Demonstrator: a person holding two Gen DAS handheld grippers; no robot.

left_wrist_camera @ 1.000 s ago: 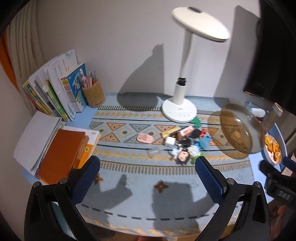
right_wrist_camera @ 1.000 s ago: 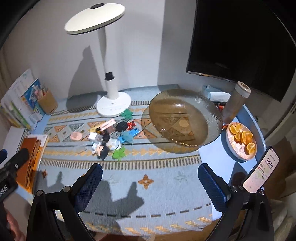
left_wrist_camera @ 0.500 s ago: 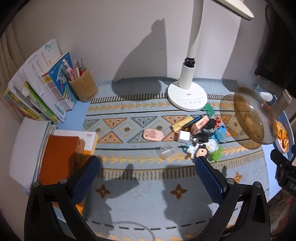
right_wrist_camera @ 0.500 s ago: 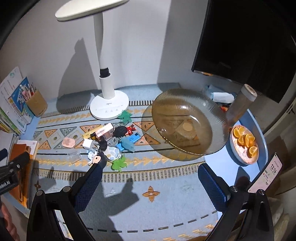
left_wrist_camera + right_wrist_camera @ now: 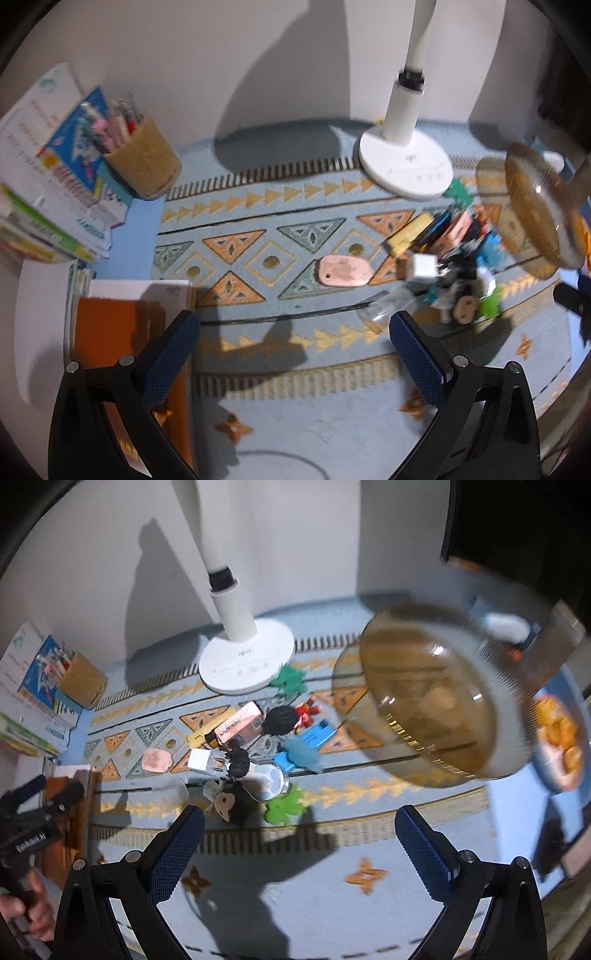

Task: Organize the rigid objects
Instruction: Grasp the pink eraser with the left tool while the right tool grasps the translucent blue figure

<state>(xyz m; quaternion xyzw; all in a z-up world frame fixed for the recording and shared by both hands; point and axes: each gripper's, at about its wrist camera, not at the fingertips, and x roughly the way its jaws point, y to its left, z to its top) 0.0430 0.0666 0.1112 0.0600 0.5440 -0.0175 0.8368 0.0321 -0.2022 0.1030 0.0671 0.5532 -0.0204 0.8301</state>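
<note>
A heap of small rigid items [image 5: 258,746] lies on the patterned mat: a white cube [image 5: 199,760], a pink box [image 5: 238,727], a pink oval tag [image 5: 343,271], blue and green pieces, dark figures. It also shows in the left wrist view [image 5: 447,266]. A brown glass bowl [image 5: 443,701] stands right of the heap, also in the left wrist view [image 5: 539,210]. My left gripper [image 5: 295,354] is open and empty above the mat, left of the heap. My right gripper [image 5: 299,845] is open and empty, just in front of the heap.
A white lamp base [image 5: 247,661] stands behind the heap. A pen cup [image 5: 144,162] and books [image 5: 48,177] sit at back left, an orange notebook [image 5: 110,332] at left. A plate of orange slices [image 5: 557,738] and a bottle [image 5: 554,642] are at right.
Both grippers have moved down and forward toward the mat, so the heap and bowl look larger and nearer. Both stay open and empty.
</note>
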